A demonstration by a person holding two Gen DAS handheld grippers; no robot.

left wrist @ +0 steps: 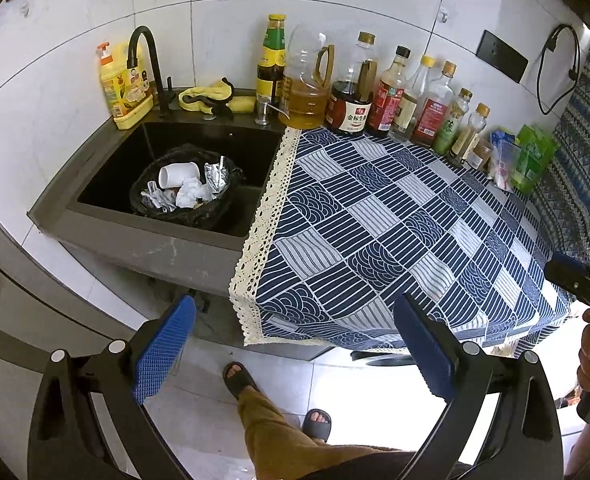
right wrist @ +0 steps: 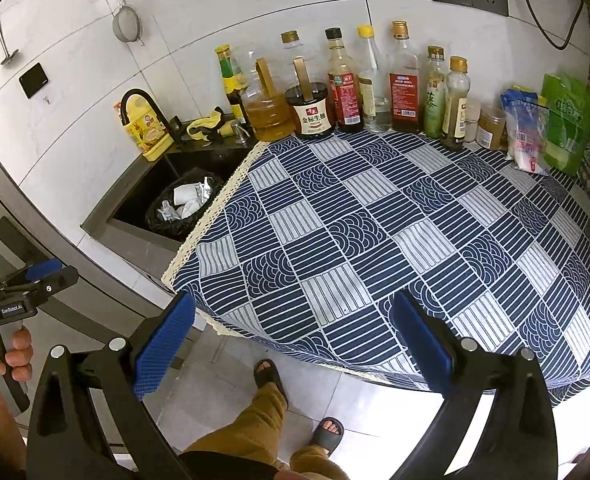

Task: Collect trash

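Observation:
A black trash bag (left wrist: pixel 187 216) sits in the dark sink (left wrist: pixel 107 168), holding a white paper cup (left wrist: pixel 177 174), crumpled tissue (left wrist: pixel 191 194) and crumpled foil (left wrist: pixel 219 176). The same trash bag (right wrist: pixel 183 224) shows in the right wrist view. My left gripper (left wrist: pixel 295 344) is open and empty, held back from the counter's front edge, above the floor. My right gripper (right wrist: pixel 293 340) is also open and empty, in front of the blue patterned tablecloth (right wrist: pixel 375 240). The blue patterned tablecloth (left wrist: pixel 395 220) bears no loose trash.
Several oil and sauce bottles (left wrist: pixel 351 92) line the back wall, with food packets (right wrist: pixel 551 124) at the right. A black faucet (left wrist: pixel 147 64), yellow soap bottle (left wrist: pixel 121 84) and yellow cloth (left wrist: pixel 211 98) flank the sink. A person's sandalled feet (left wrist: pixel 241 378) stand on the tiled floor.

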